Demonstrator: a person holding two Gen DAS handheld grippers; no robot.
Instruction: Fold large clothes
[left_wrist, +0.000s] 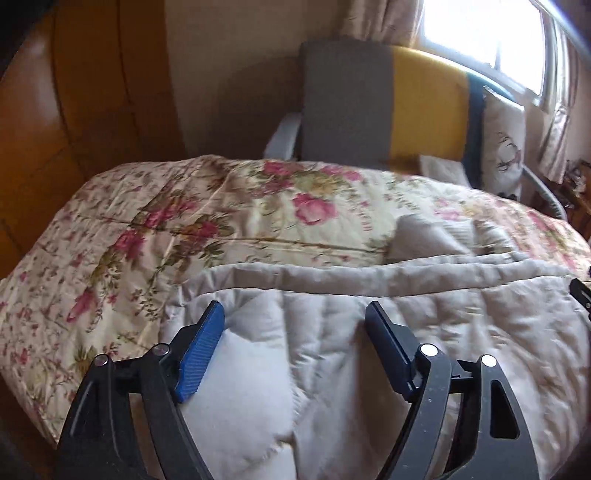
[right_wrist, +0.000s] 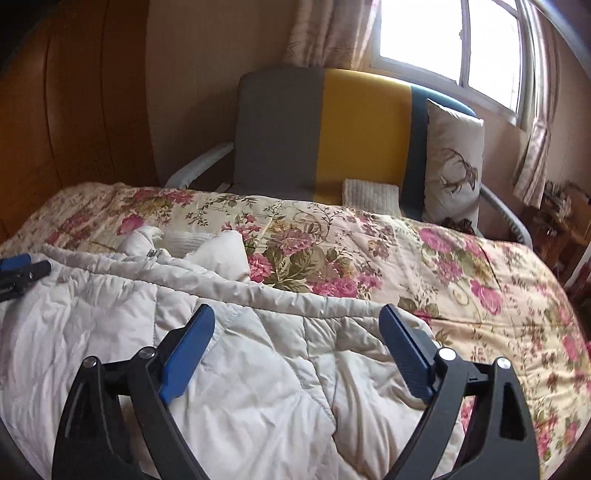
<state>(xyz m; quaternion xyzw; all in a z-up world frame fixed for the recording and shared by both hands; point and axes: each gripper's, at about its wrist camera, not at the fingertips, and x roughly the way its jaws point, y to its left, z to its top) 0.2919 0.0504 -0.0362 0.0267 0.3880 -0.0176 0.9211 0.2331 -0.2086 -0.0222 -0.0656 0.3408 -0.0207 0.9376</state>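
Left claw (left_wrist: 295, 325) spread wide, nothing between pads, poised over pale quilted coat (left_wrist: 314, 350). Right claw (right_wrist: 297, 328) likewise spread, empty, above same coat. Coat lies crumpled on floral bedspread (right_wrist: 443, 266), at near edge of bed. Beyond bedspread: grey-yellow armchair (right_wrist: 314, 129), deer-print cushion (right_wrist: 454, 158) on it.

No legible text, label, brand, number or sign is present in either wrist view. The cushion (right_wrist: 453, 162) on the chair carries a printed drawing only, without lettering. The floral bedspread (right_wrist: 406, 258) shows a flower pattern only. The pale quilted garment (right_wrist: 229, 369) bears no readable tag or marking.
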